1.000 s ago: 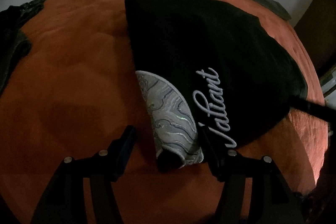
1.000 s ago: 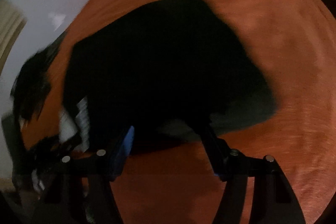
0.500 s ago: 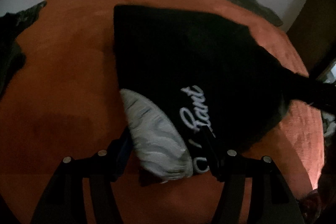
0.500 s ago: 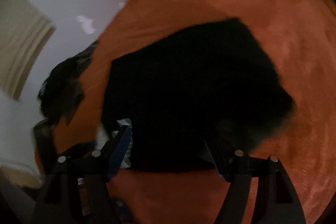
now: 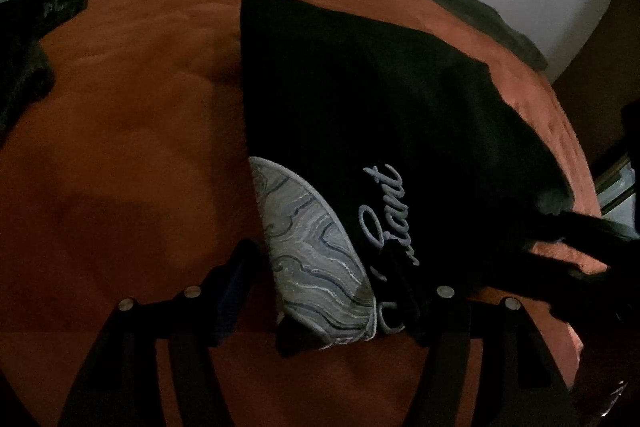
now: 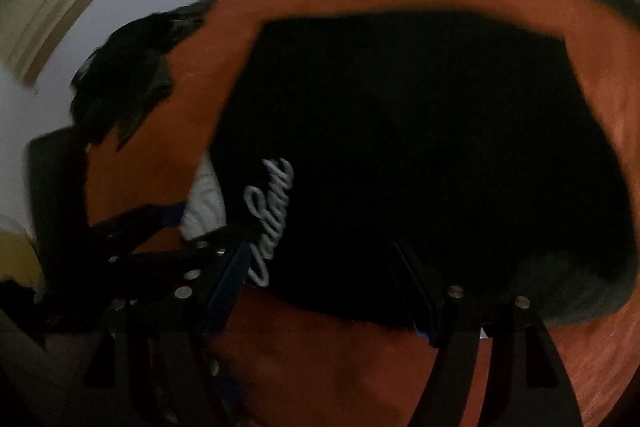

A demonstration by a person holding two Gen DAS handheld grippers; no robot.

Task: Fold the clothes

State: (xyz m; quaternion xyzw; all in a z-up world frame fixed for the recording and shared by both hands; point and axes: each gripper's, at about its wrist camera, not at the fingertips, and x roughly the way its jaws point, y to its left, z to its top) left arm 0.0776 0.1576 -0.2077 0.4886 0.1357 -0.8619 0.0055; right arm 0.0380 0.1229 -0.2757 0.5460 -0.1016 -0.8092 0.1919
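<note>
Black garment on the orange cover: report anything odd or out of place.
The black garment lies folded, but a grey marbled lining pokes out from under its near left edge beside the script lettering, unlike its other straight edges.

I count one black garment [image 5: 360, 99] with white script lettering [image 5: 384, 215], one grey marbled patch [image 5: 316, 255] at its lower edge, and two dark cloth heaps: upper left [image 5: 28, 39], upper right [image 5: 472, 7].

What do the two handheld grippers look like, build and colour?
Both match: the left gripper and the right gripper have black frames of straight bars, each with round silver bolt heads along the top, and two flat fingers with blue pads. No cables, markings or sleeves show.
</note>
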